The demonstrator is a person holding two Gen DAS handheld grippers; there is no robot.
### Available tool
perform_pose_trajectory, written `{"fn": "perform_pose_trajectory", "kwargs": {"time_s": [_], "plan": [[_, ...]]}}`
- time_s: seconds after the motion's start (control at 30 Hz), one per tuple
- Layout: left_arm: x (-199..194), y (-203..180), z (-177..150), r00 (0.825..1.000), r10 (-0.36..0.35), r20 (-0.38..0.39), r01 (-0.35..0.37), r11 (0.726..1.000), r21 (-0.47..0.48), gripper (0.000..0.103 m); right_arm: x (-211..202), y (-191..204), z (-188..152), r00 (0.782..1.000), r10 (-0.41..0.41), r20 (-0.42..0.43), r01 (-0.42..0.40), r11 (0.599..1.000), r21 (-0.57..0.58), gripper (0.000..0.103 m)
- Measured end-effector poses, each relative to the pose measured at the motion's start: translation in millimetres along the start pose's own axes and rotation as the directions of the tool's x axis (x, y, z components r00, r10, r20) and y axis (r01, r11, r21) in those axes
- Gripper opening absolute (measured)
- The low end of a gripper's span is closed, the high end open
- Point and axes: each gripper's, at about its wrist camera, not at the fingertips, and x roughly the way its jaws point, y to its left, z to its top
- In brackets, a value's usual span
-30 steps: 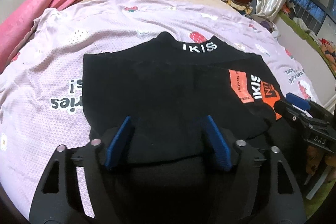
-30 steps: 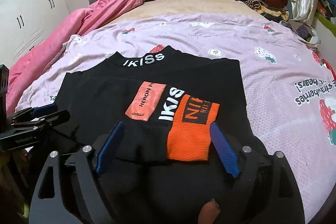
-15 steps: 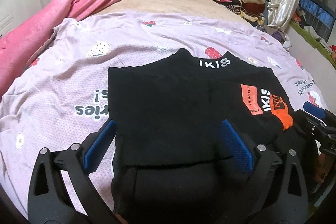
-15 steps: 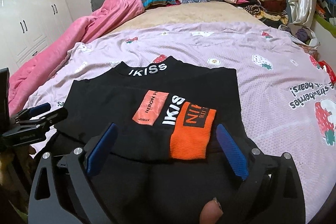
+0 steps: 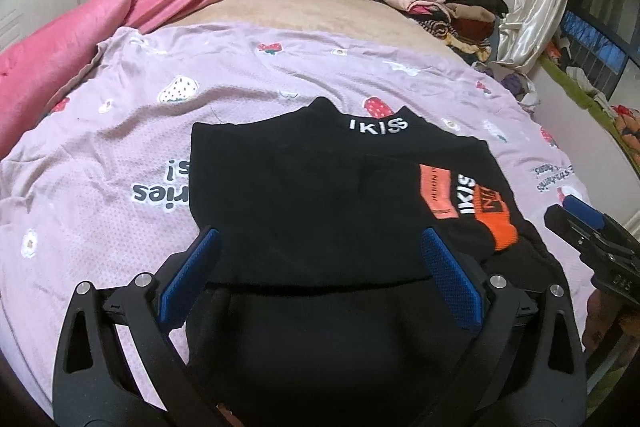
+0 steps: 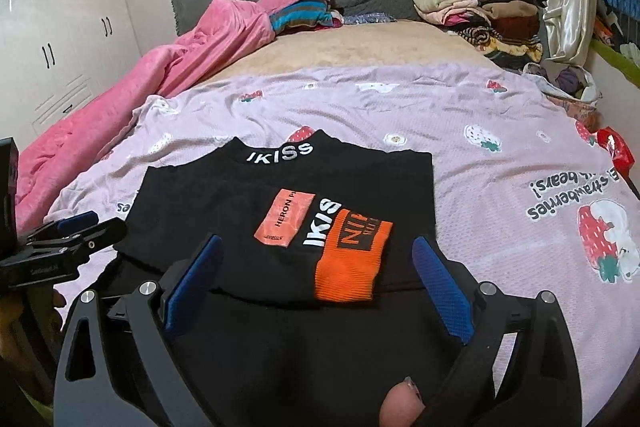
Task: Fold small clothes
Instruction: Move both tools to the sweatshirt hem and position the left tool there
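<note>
Since a second ago we spread both tongs wide and drew back; left gripper [image 5: 320, 279] and right gripper [image 6: 316, 283] hold nothing. Our black sweater [image 5: 320, 195] lies folded mid-frame on the lilac sheet [image 5: 120, 131]: soft, light, best pinched at its near hem.

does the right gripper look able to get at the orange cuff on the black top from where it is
Probably yes: the right gripper is open, the orange ribbed cuff lies on top of the black knit top just ahead, uncovered.
</note>
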Motion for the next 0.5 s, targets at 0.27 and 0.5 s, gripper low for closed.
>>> {"fn": "perform_pose_trajectory", "kwargs": {"time_s": [0.27,0.5], "plan": [[-18.8,-9.3,-9.2,1.0,-0.004,0.008,0.004,1.0,0.007,0.093,-14.8,2.2,0.1,0.999,0.032,0.021,-0.032,0.999,-0.002,0.095],[-34.8,-15.2,-16.8,1.0,0.011,0.016,-0.012,1.0,0.027,0.093,-31.8,4.7,-1.5,0.998,0.047,0.038,-0.046,0.999,-0.02,0.096]]}}
